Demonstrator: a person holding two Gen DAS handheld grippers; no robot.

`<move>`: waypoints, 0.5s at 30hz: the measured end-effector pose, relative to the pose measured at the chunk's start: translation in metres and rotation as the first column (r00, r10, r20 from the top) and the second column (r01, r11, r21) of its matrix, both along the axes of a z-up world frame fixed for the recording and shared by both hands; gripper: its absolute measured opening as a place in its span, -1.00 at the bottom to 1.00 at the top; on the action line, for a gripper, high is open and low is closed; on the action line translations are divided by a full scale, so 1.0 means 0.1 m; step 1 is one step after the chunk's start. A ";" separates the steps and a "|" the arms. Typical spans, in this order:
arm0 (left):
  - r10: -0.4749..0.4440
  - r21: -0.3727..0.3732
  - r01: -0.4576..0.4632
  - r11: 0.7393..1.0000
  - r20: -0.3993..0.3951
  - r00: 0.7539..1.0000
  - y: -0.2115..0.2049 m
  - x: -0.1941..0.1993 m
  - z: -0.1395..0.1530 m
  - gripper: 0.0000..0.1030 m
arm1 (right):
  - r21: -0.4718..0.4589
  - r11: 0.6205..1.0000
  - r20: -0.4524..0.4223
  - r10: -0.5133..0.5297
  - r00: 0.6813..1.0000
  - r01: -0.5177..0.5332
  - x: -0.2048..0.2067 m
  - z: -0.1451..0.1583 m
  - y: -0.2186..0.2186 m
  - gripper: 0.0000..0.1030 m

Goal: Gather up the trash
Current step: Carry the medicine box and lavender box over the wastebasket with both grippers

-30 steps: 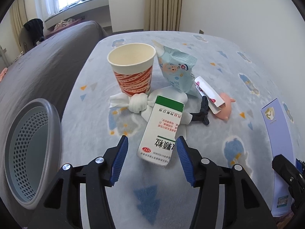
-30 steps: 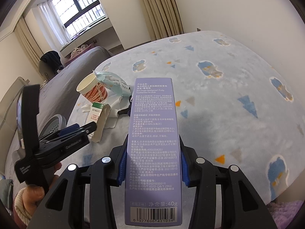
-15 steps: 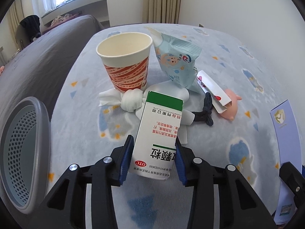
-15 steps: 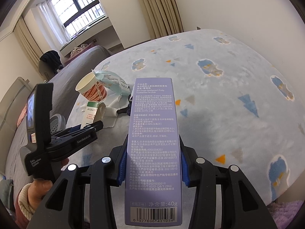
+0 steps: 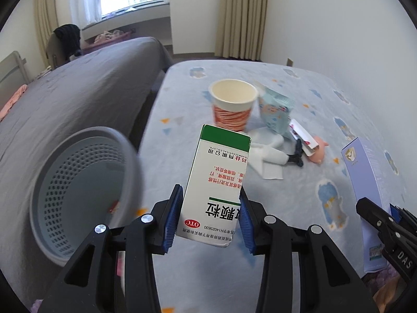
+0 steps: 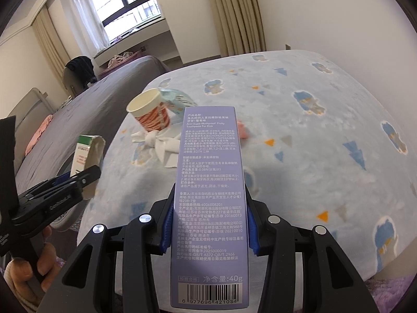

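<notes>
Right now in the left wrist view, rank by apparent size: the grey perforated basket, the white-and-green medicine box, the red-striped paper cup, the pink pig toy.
1. Grey perforated basket
2. White-and-green medicine box, though it sits nearest the camera, which inflates it
3. Red-striped paper cup
4. Pink pig toy, partly hidden

basket (image 5: 78,182) rim blurred; purple box (image 6: 208,195) end beyond the bottom edge
</notes>
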State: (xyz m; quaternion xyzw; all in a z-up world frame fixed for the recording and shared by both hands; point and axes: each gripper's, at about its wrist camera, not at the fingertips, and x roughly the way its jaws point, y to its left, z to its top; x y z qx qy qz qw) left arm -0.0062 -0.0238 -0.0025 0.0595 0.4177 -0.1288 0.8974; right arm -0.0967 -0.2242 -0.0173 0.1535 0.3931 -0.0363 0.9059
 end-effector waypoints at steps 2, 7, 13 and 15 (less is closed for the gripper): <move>0.025 0.002 -0.025 1.000 0.012 1.000 0.18 -0.03 0.06 -0.22 | 0.000 1.000 0.004 0.022 1.000 -0.022 0.04 0.05 0.10 -0.17; 0.088 -0.004 -0.088 0.996 0.031 0.996 0.58 -0.03 0.15 -0.22 | 0.001 0.997 0.009 0.078 0.997 -0.078 0.18 0.18 0.34 -0.17; 0.148 -0.039 -0.146 0.989 0.040 0.988 1.02 0.03 0.19 -0.22 | -0.021 0.989 0.024 0.149 0.988 -0.149 0.44 0.31 0.74 -0.17; 0.169 -0.039 -0.168 0.985 0.040 0.985 1.16 0.07 0.19 -0.22 | -0.021 0.984 0.028 0.177 0.984 -0.176 0.51 0.34 0.87 -0.17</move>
